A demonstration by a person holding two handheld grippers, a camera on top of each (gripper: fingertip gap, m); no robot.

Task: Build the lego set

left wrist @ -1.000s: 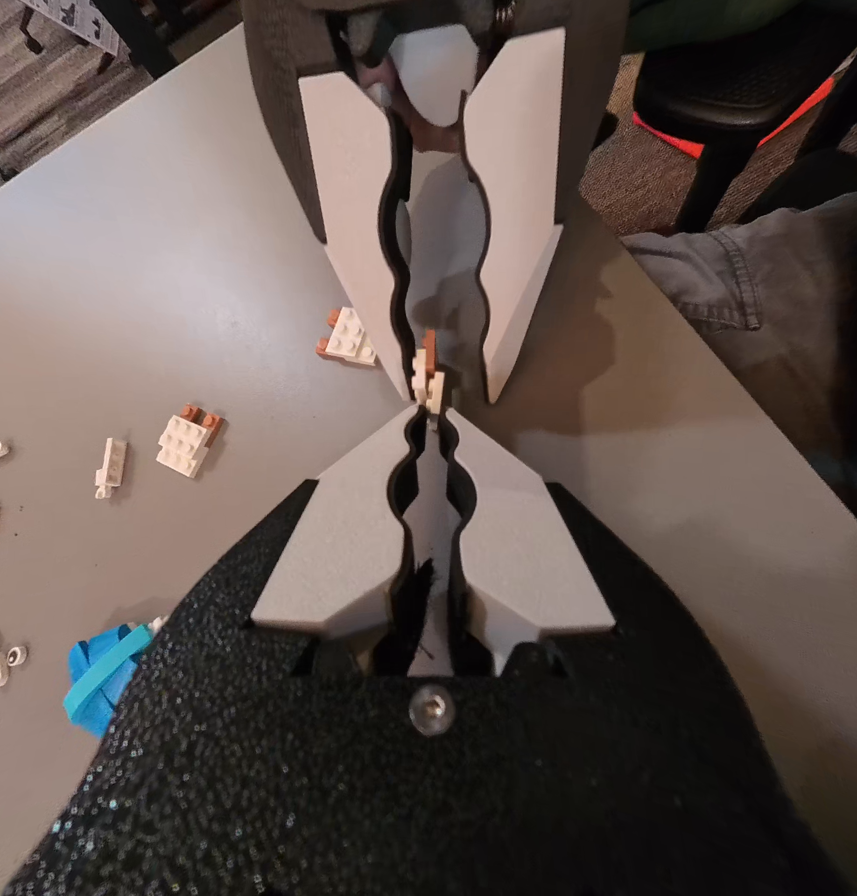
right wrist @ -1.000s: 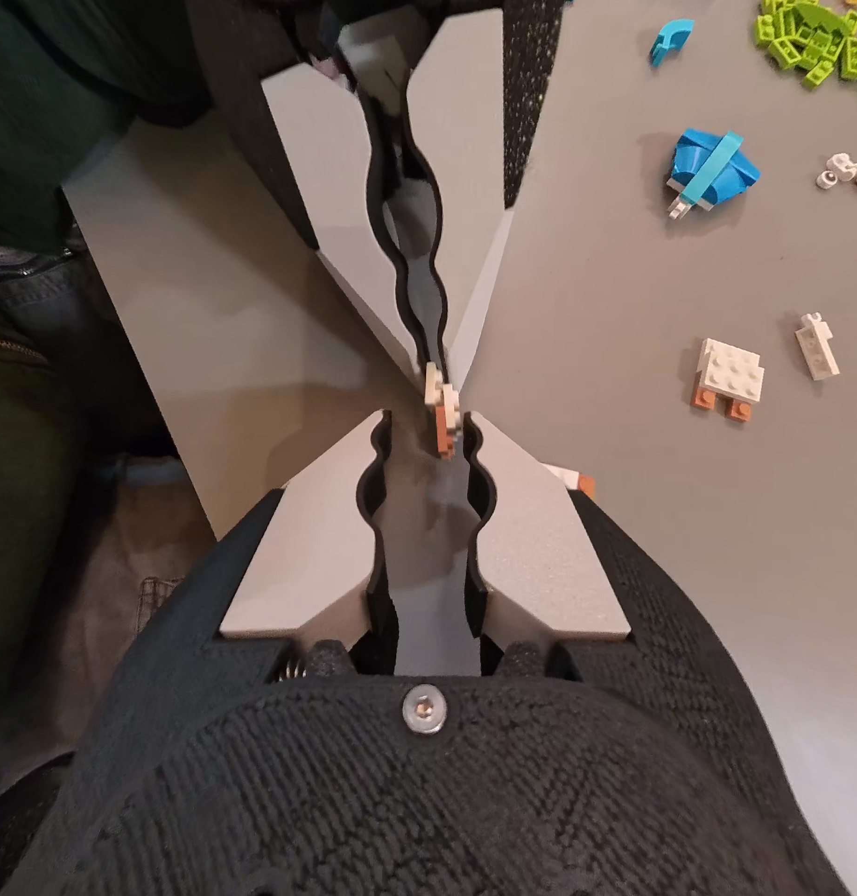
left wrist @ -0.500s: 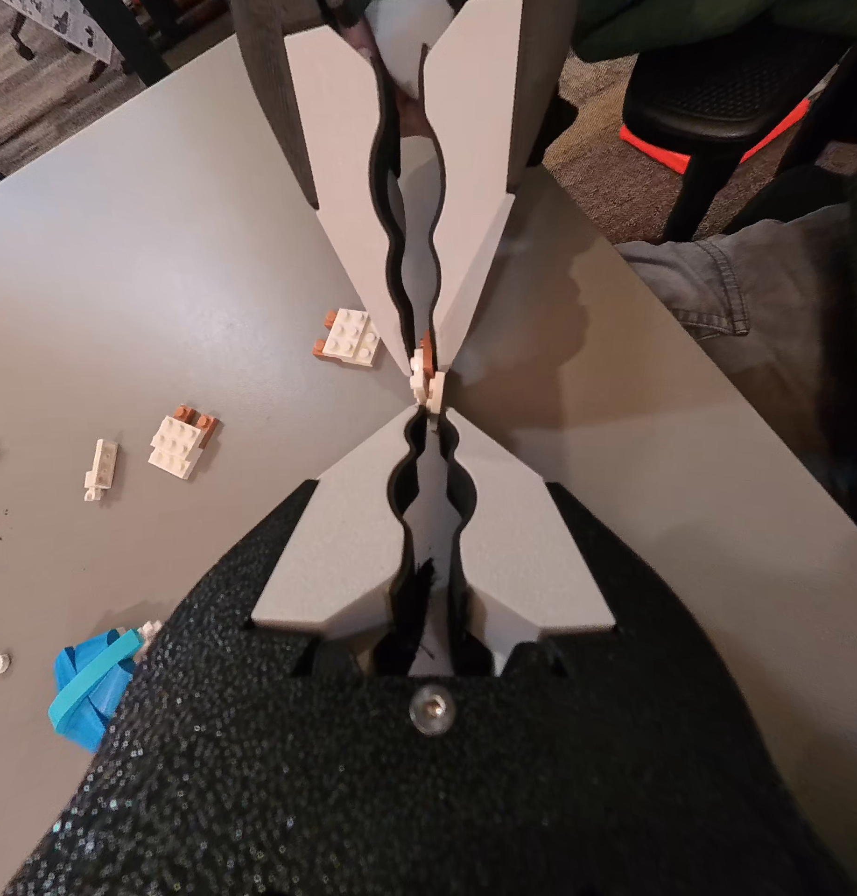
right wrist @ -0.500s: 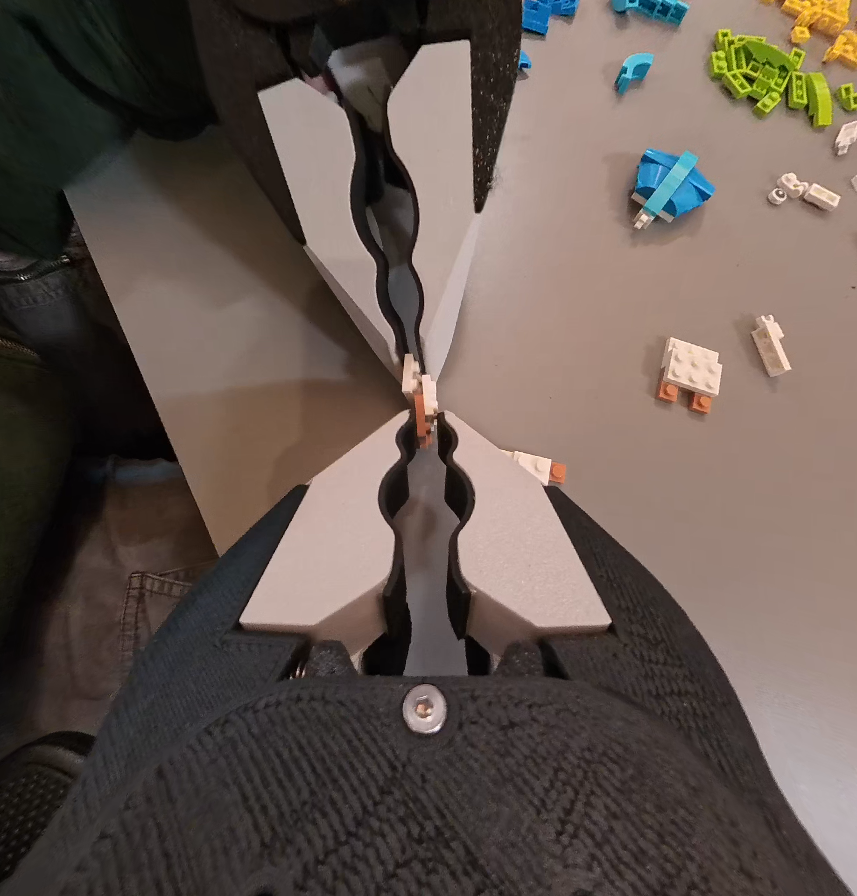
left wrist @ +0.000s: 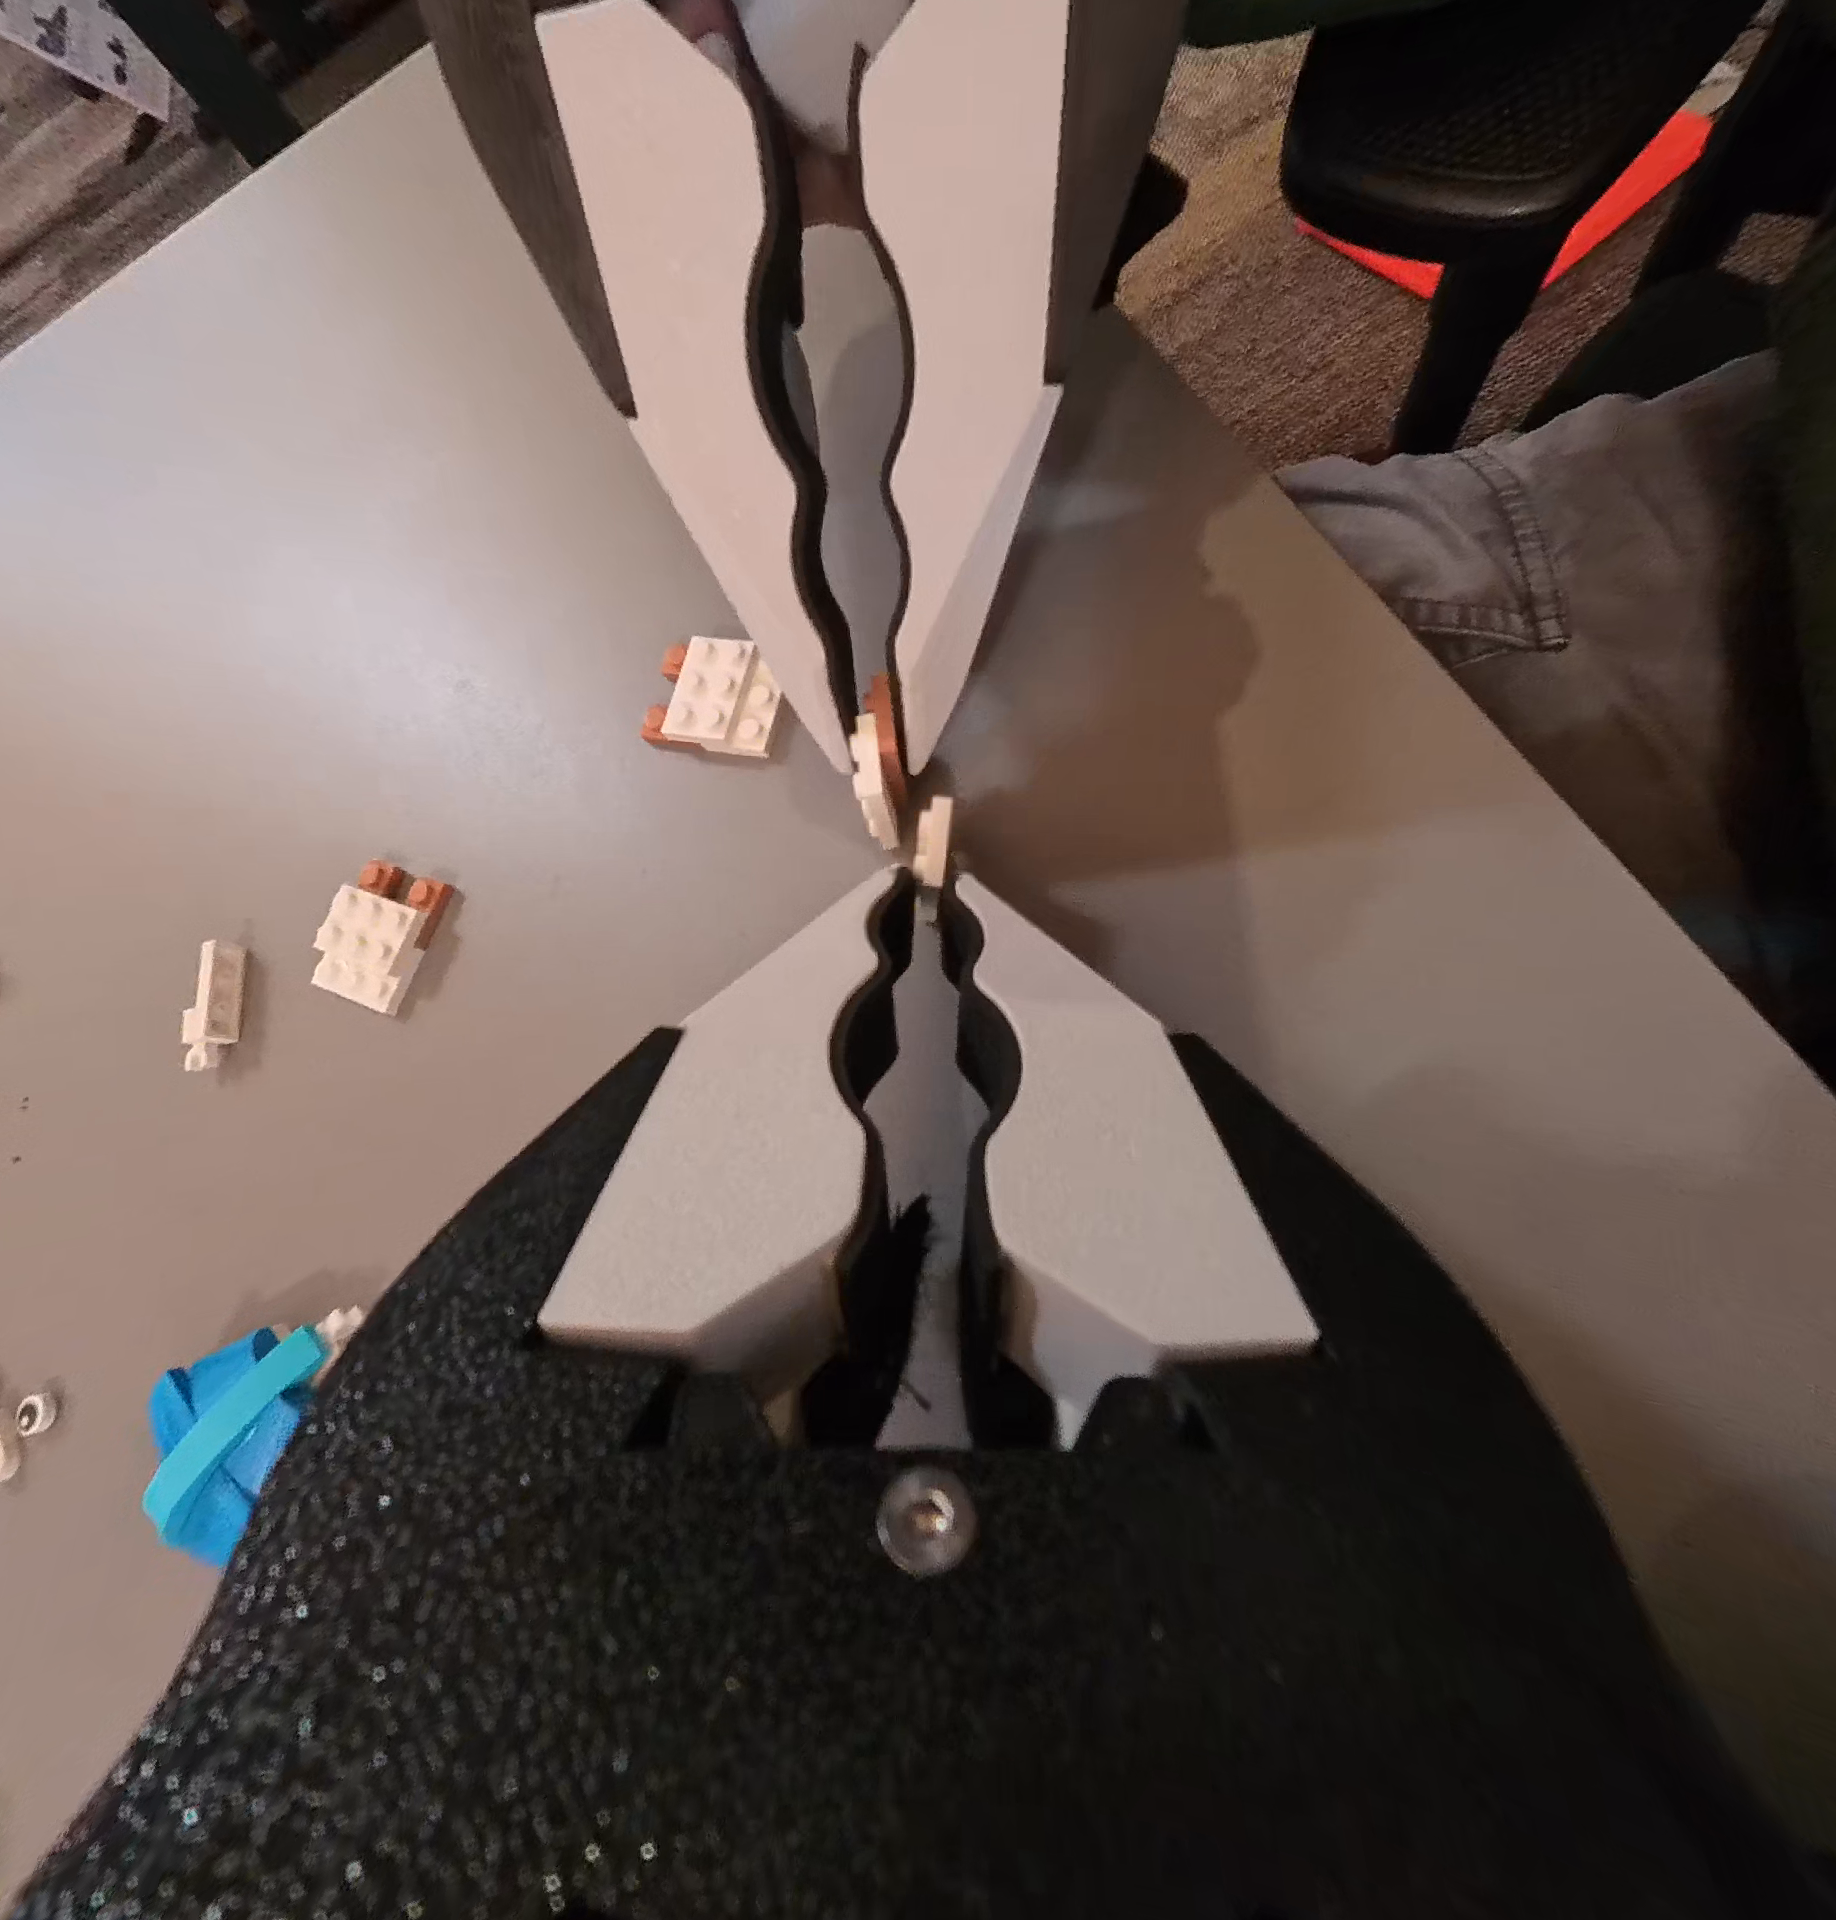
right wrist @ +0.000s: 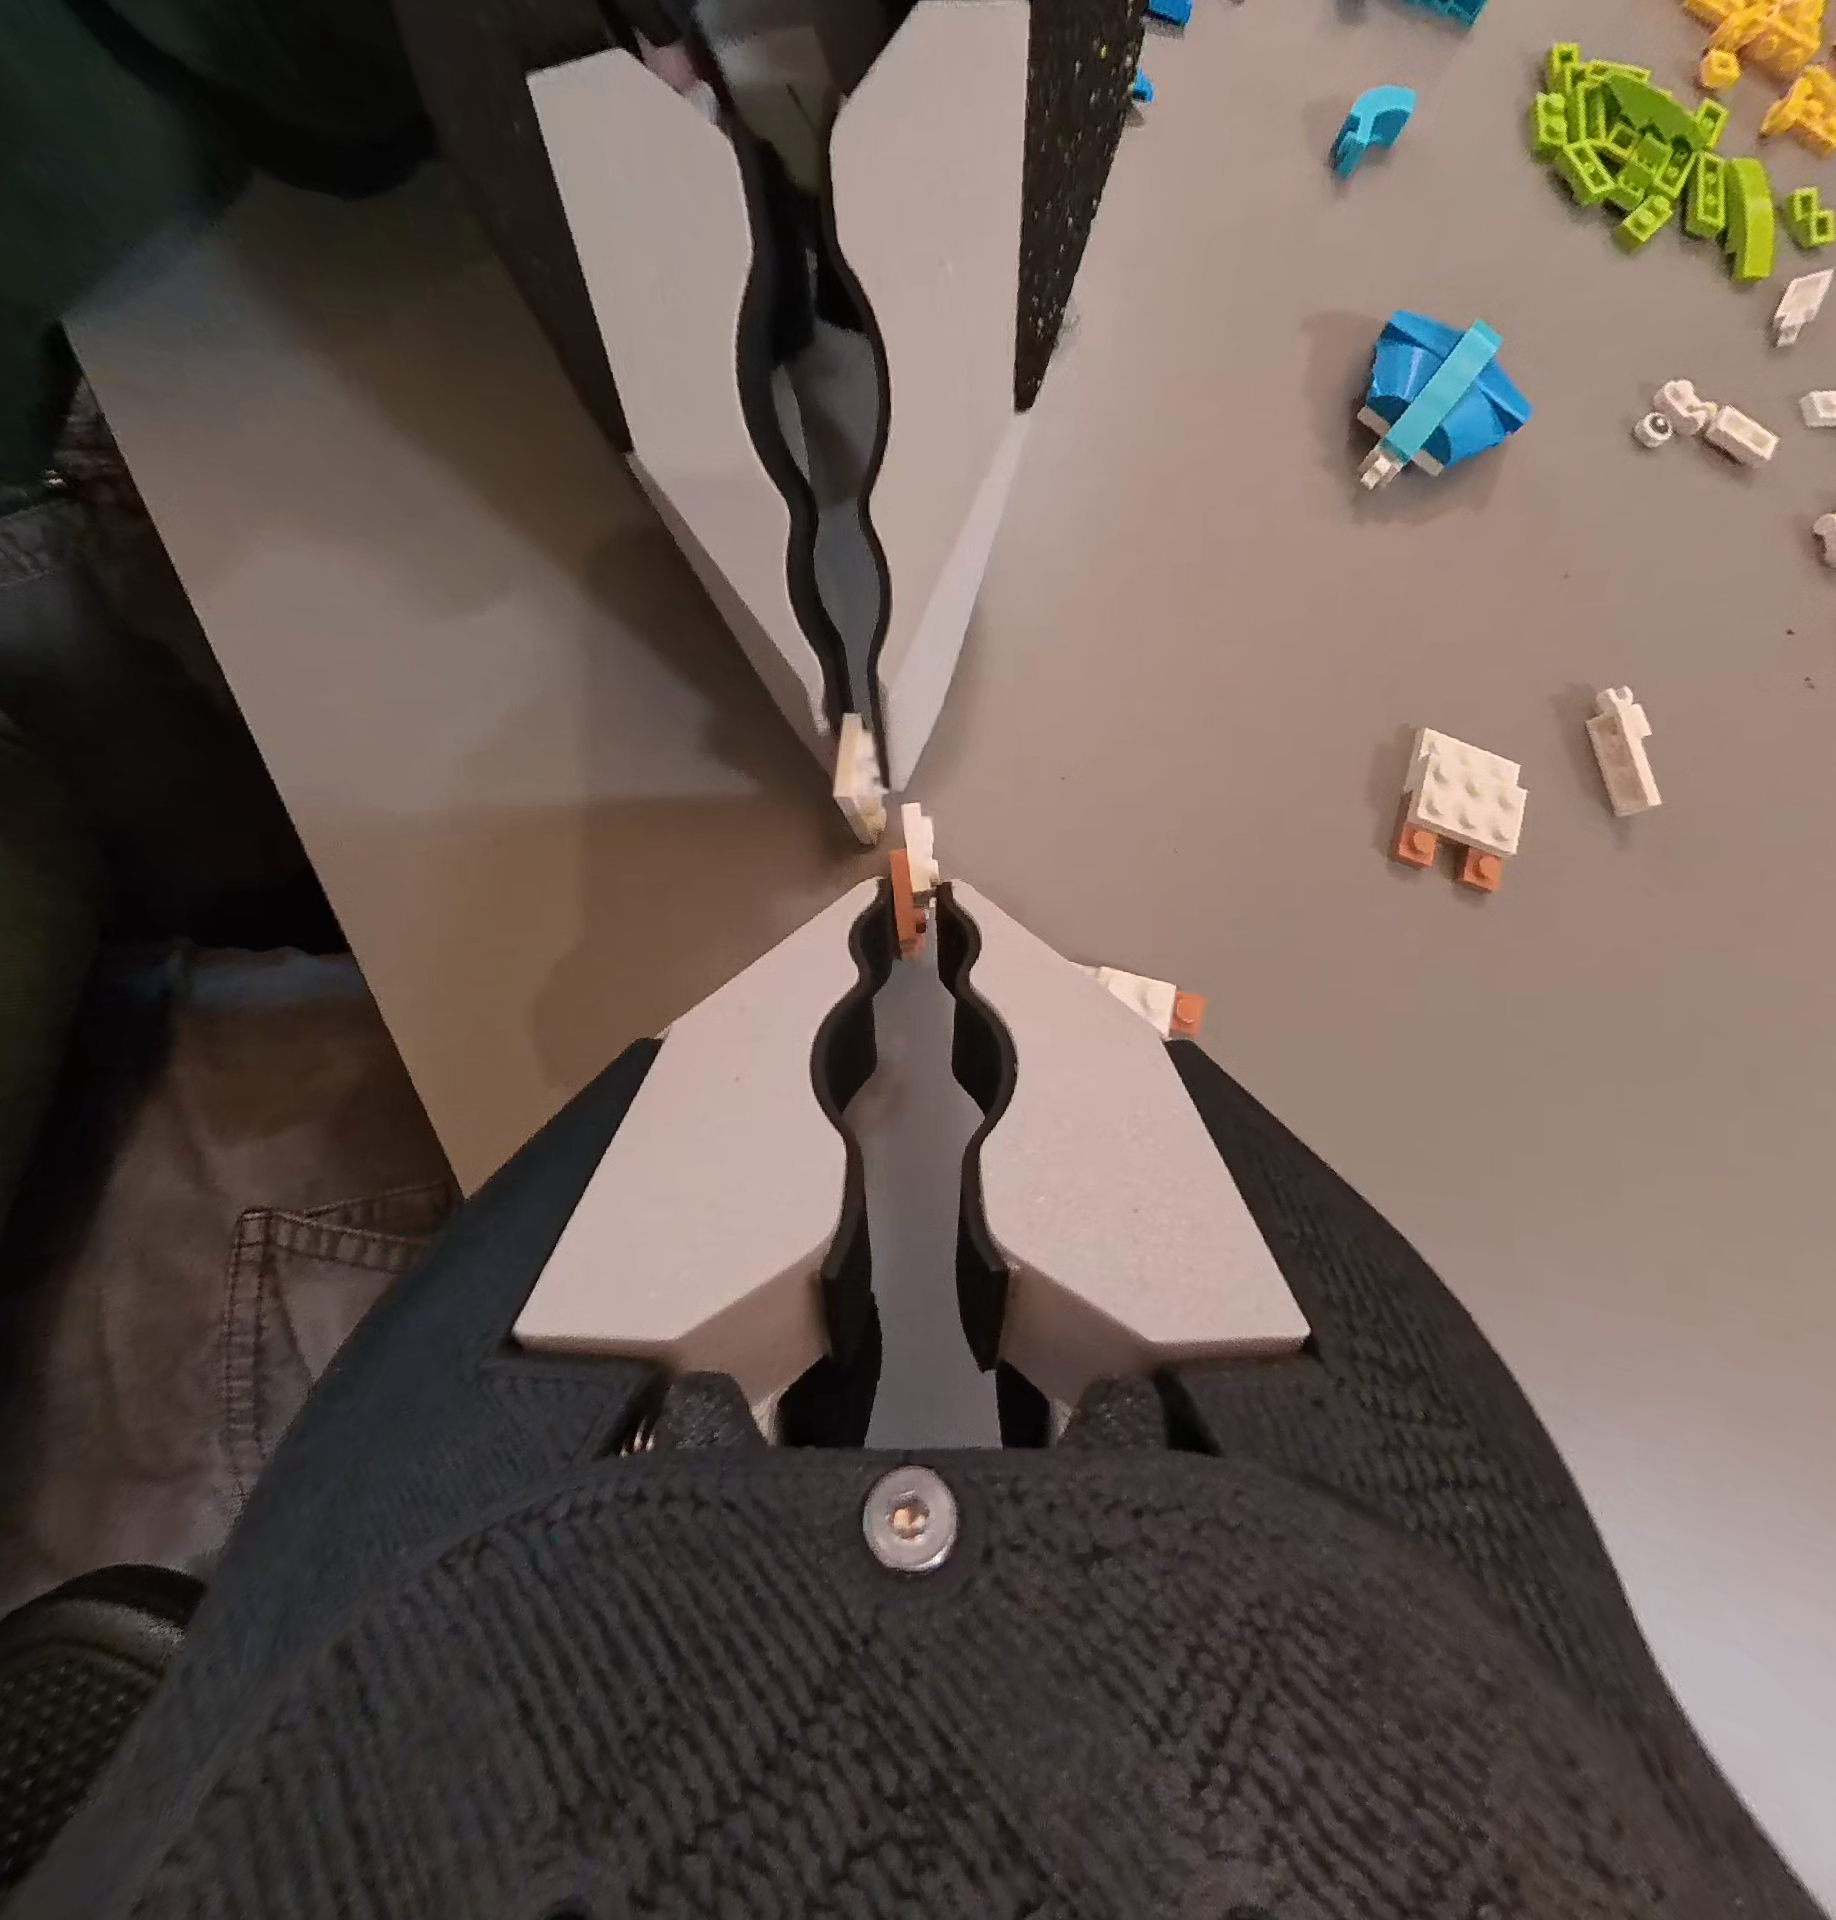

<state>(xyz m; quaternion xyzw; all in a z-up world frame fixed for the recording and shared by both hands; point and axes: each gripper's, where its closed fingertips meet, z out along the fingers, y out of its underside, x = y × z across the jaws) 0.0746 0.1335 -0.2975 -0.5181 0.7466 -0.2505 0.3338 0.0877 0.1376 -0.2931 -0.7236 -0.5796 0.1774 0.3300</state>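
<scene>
— Tools first: how many, and how do they stand?

— Two, tip to tip above the grey surface [left wrist: 270, 520]. The left tool [left wrist: 929, 894] is pressed together on one small white brick [left wrist: 933, 842]. The right tool [right wrist: 912, 914] pinches a brown-and-white brick piece [right wrist: 909, 883]. The two held pieces are just apart, not joined.

— And lying loose, from near to far?

— In the right wrist view, one white-and-brown piece [right wrist: 1153, 1000] sits right beside the right tool's finger, partly hidden by it. Farther out lies a second white-and-brown piece [right wrist: 1462, 810], then one slim white piece [right wrist: 1623, 750]. Beyond them is one blue assembly [right wrist: 1439, 405] with a pale blue bar across it, and a scatter of tiny white bits [right wrist: 1714, 426], too small to count surely. Farthest are a heap of green bricks [right wrist: 1662, 156], one curved blue piece [right wrist: 1373, 120] and some yellow bricks [right wrist: 1787, 73] at the edge.

— Any boxes or trays?

— Everything lies straight on the surface.
</scene>
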